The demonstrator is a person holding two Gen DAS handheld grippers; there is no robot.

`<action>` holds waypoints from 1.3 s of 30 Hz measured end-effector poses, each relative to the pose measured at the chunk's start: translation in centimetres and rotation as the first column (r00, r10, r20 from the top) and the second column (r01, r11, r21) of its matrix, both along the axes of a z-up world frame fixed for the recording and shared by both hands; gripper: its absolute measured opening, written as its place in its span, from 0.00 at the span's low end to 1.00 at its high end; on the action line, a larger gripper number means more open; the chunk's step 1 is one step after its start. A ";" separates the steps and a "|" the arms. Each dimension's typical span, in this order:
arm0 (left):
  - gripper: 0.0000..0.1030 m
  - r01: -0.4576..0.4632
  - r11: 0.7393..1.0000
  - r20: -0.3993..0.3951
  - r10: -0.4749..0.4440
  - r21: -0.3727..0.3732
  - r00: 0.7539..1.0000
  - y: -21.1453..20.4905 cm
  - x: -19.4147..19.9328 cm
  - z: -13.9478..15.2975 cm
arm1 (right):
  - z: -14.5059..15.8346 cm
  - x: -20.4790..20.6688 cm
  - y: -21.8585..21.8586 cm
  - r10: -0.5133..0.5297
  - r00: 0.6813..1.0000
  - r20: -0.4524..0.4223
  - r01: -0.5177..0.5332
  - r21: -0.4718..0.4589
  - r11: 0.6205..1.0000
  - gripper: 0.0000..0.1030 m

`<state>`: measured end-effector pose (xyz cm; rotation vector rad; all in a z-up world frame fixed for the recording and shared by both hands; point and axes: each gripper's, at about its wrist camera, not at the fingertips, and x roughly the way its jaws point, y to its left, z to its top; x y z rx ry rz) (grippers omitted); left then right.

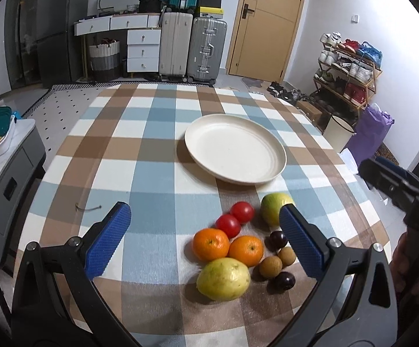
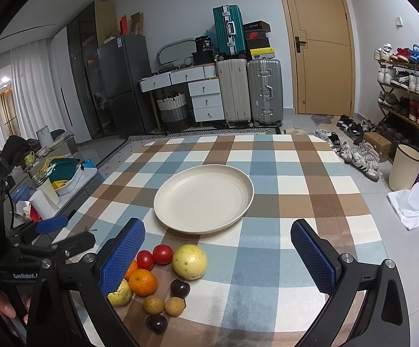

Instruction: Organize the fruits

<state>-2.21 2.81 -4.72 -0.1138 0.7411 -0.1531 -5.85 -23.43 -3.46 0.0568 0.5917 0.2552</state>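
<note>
Fruit is bunched at the near edge of the surface point(image 1: 157, 150), just short of the empty plate point(image 1: 235, 151). None is on the plate yet.

Handling, my read:
- 2 tomatoes point(image 1: 235, 218): soft, thin skin, slick. Light squeeze across the widest part.
- 2 oranges point(image 1: 228, 245): firm, grippy peel. Easiest picks; take them at the equator.
- 2 guavas, near one point(image 1: 224, 279) and far one point(image 1: 273, 206): heaviest, firm but bruisable. They need a wide opening and a centred grip.
- 2 dark plums point(image 2: 180, 287): small, smooth, likely to roll or squirt out. Could be big cherries; the view is too small to tell.
- 2 brown longans point(image 2: 164, 305): small, with a thin brittle shell, so use minimal force.

Pieces touch each other, so pull from the outside of the cluster to avoid knocking neighbours.

Pose:
- Left gripper point(image 1: 205, 245) hovers low over the cluster, tilted down. Its fingers point(image 1: 108, 244) are spread wide and hold nothing. The oranges and near guava sit between them.
- Right gripper point(image 2: 218, 260) hovers to the right, aimed at the plate. Its fingers point(image 2: 313, 260) are wide and empty, with the fruit by its left finger.
</note>
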 end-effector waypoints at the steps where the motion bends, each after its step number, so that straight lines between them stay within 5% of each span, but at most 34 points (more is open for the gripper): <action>1: 0.99 0.004 1.000 -0.007 -0.004 0.002 1.000 0.0 0.0 -0.3 | -0.1 0.0 0.0 0.005 1.000 0.001 -0.005 0.002 1.000 1.00; 12: 0.94 0.068 0.997 -0.076 -0.066 0.031 0.995 -0.3 -0.4 -4.1 | -0.3 0.0 0.2 0.008 1.000 -0.006 -0.008 0.003 1.000 1.00; 26: 0.76 0.173 0.979 -0.146 -0.189 -0.110 0.971 -0.1 -0.6 -7.2 | -0.7 0.3 0.1 0.005 1.000 -0.018 -0.005 -0.001 1.000 1.00; 31: 0.49 0.218 0.951 -0.202 -0.263 -0.220 0.943 -0.2 0.1 -8.7 | -0.7 0.2 0.1 0.001 1.000 -0.022 -0.001 -0.004 1.000 1.00; 39: 0.48 0.241 0.928 -0.191 -0.301 -0.284 0.934 0.4 0.1 -9.4 | -1.3 0.3 -0.1 0.043 0.998 -0.035 -0.041 0.041 0.998 1.00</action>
